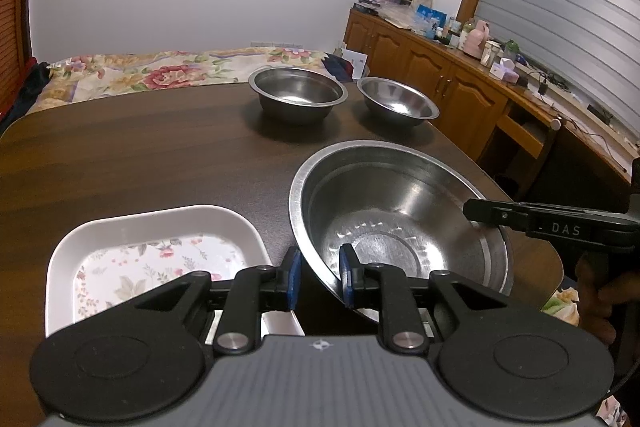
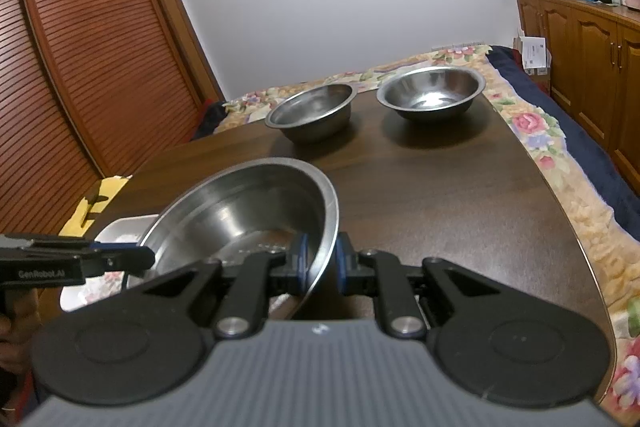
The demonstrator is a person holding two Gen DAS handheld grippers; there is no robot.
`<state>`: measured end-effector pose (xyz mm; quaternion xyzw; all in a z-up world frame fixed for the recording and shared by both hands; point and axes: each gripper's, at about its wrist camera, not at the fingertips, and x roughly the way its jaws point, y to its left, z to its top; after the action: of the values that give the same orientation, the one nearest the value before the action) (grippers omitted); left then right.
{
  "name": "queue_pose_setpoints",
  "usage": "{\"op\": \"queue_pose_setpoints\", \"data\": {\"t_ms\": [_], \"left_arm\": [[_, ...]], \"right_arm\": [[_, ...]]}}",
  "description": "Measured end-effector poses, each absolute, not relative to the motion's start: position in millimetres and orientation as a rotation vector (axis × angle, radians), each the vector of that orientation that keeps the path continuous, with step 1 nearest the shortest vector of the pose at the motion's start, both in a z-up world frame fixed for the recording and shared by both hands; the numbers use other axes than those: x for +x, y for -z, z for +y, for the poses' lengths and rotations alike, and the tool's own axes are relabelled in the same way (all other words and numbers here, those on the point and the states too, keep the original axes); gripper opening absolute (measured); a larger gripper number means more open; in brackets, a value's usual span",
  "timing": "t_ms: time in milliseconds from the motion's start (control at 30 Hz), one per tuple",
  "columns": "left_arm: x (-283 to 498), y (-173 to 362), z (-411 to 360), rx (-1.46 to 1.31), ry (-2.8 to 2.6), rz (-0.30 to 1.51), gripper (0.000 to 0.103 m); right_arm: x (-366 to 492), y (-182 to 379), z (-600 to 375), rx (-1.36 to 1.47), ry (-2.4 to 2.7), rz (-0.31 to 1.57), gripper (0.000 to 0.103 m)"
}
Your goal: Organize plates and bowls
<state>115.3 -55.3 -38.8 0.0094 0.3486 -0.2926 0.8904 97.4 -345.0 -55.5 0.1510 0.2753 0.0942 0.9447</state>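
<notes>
Bedroom setup: dark wood-grain table (image 1: 140,155) with rounded corners, floral bed (image 2: 536,131) right behind it, slatted wardrobe (image 2: 80,67) on one side and wooden cabinets (image 1: 432,75) cluttered with bottles on the other. Big shiny steel bowl (image 1: 400,215) sits at the near edge, tilted, with the left gripper (image 1: 319,279) straddling its near rim, pads not quite closed, and the right gripper (image 2: 319,265) clamped on the opposite rim. Just beside it is a white square plate (image 1: 160,251) with flower print. Two smaller steel bowls, a flat-bottomed one (image 1: 297,95) and a rounder one (image 1: 397,103), stand side by side at the far end
</notes>
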Motion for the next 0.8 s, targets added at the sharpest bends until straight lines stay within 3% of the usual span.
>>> {"op": "queue_pose_setpoints", "data": {"t_ms": [400,500,800], "left_arm": [[114.0,25.0,-50.7,0.004,0.589,0.673,0.034],[116.7,20.7,-50.5,0.020,0.576,0.655,0.037],[136.2,-0.9,-54.5,0.045,0.562,0.602,0.038]], "right_arm": [[96.1,46.2,-350.9,0.291,-0.182,0.551,0.018],[95.0,40.1,-354.8,0.271,-0.173,0.541,0.029],[98.7,10.5,-369.0,0.208,-0.149,0.481,0.029]]}}
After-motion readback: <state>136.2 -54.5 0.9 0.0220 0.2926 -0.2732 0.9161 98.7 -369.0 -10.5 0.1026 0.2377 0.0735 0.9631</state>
